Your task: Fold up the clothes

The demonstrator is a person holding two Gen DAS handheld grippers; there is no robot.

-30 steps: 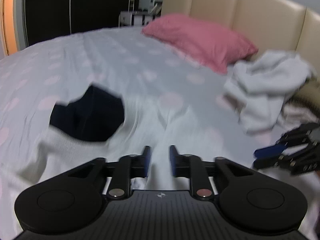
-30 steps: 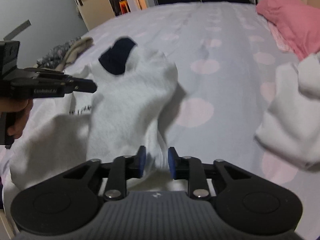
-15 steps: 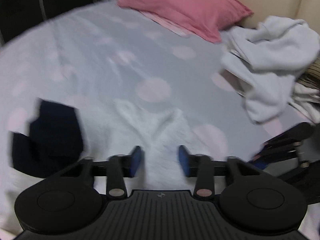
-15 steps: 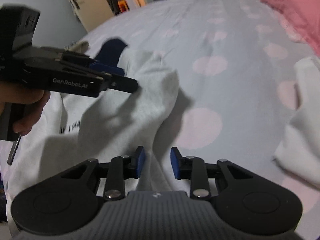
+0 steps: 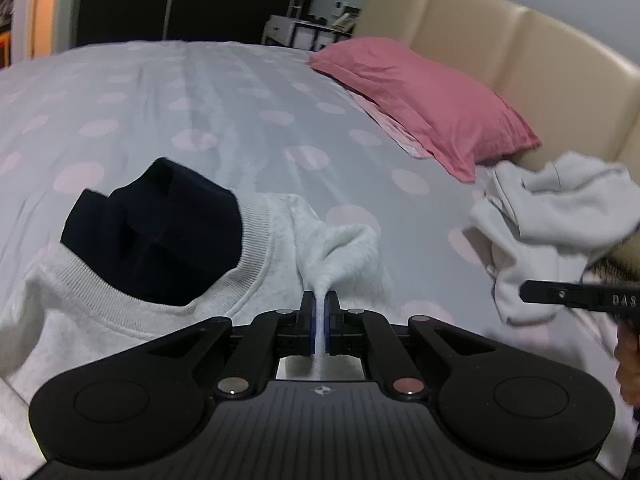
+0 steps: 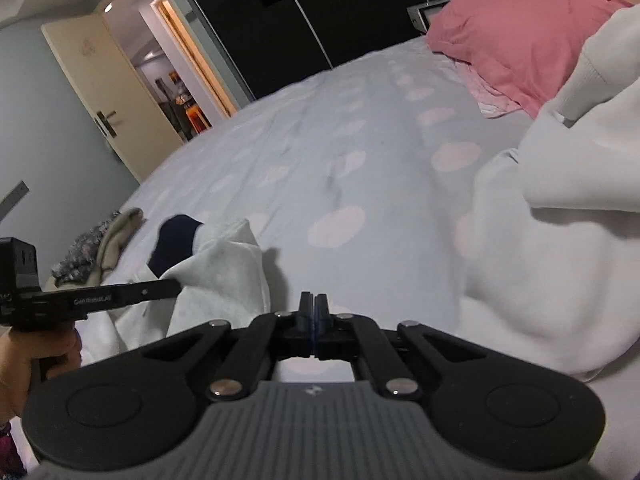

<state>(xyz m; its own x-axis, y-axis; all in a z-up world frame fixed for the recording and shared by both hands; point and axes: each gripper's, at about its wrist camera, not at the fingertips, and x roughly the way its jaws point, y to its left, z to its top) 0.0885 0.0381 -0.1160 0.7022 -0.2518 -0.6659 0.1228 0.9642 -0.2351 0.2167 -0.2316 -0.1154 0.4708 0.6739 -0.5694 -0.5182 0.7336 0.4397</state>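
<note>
Sweatshirt: a soft white fleece sweatshirt [image 5: 132, 312] with a ribbed neck and a dark navy lining [image 5: 156, 236]. It lies rumpled on the bed, at 9 o'clock in the left wrist view.
Left gripper: the black left gripper [image 5: 319, 322] has just been closing. Its blue pads now pinch a fold of the sweatshirt that stands up in a peak.
Right gripper: the black right gripper [image 6: 314, 320] has just been closing too. Its jaws are pressed together. I cannot tell if any cloth is between them.
Bed: a pale grey sheet with pink dots [image 5: 208, 112]. A pink pillow [image 5: 424, 100] lies at 1 o'clock by a cream padded headboard [image 5: 520, 48].
Other clothes: a heap of white clothes [image 5: 552, 224] sits at 3 o'clock.
Room: a cream door [image 6: 116, 96] stands open at 10 o'clock in the right wrist view.
Hard to see: a small pile of clothes [image 6: 96, 248] at the bed edge is too dim to make out.
</note>
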